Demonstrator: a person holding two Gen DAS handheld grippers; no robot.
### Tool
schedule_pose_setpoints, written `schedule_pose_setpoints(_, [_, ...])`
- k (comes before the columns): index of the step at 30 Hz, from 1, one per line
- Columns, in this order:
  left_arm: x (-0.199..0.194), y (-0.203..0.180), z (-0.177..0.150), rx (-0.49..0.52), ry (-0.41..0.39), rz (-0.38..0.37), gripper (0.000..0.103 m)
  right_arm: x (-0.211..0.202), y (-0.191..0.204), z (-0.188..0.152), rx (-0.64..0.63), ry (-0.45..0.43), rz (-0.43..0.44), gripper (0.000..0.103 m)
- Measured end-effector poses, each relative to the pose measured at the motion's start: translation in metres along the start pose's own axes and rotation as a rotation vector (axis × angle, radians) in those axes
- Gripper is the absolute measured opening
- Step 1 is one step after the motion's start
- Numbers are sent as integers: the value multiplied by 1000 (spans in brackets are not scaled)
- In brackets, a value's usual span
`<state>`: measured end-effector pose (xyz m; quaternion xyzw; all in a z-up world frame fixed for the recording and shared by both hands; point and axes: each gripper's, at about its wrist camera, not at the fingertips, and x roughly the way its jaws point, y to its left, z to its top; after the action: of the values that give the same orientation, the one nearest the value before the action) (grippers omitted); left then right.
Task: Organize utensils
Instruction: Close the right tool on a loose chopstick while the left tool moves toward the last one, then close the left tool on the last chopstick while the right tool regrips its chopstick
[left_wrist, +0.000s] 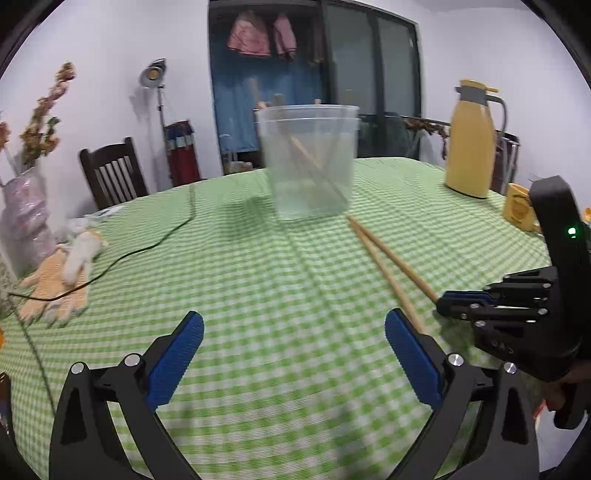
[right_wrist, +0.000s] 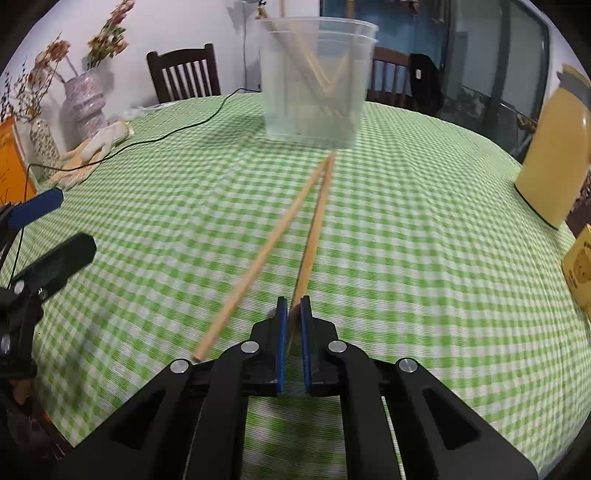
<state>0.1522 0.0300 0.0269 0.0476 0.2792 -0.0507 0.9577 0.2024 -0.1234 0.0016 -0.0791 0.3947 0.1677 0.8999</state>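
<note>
A clear plastic cup (left_wrist: 309, 162) stands mid-table with several wooden chopsticks in it; it also shows in the right wrist view (right_wrist: 316, 81). Two more chopsticks lie on the green checked cloth, tips near the cup. My right gripper (right_wrist: 294, 306) is shut on the near end of the right chopstick (right_wrist: 314, 229); the other chopstick (right_wrist: 262, 258) lies loose to its left. In the left wrist view the right gripper (left_wrist: 443, 304) grips the far chopstick (left_wrist: 395, 258). My left gripper (left_wrist: 294, 339) is open and empty, just above the cloth, left of the chopsticks.
A yellow thermos (left_wrist: 471, 140) and yellow mug (left_wrist: 519, 206) stand at the right. Gloves (left_wrist: 59, 280), a black cable (left_wrist: 147, 247) and a vase with dried flowers (left_wrist: 26, 214) are at the left. A dark wooden chair (left_wrist: 112, 173) stands behind the table.
</note>
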Motion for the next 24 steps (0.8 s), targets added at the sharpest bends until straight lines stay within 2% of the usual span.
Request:
schedule_pose_setpoints(3, [3, -21, 6, 24, 3, -72, 96, -4, -20, -2, 38, -3, -25, 5])
schedule_pose_setpoints(7, [16, -52, 8, 103, 63, -114, 95, -10, -48, -7, 86, -3, -70, 5])
schedule_pose_setpoints(9, [23, -64, 7, 131, 108, -156, 83, -13, -57, -10, 100, -6, -81, 5])
schedule_pose_setpoints(12, [31, -74, 5, 149, 164, -187, 70, -19, -67, -17, 123, -18, -72, 5])
schedule_pose_setpoints(14, [34, -76, 3, 146, 185, -199, 64, -21, -69, -21, 124, -29, -62, 5])
schedule_pose_setpoints(16, [37, -73, 0, 112, 215, -229, 63, -25, -71, -26, 120, -41, -47, 5])
schedule_pose_setpoints(20, [39, -69, 0, 31, 244, -342, 62, -28, -71, -30, 117, -77, 11, 5])
schedule_pose_setpoints(23, [45, -73, -4, 44, 280, -283, 59, -33, -71, -37, 80, -101, 9, 6])
schedule_pose_setpoints(24, [48, -73, -5, 43, 294, -269, 50, -33, -70, -38, 73, -102, 10, 6])
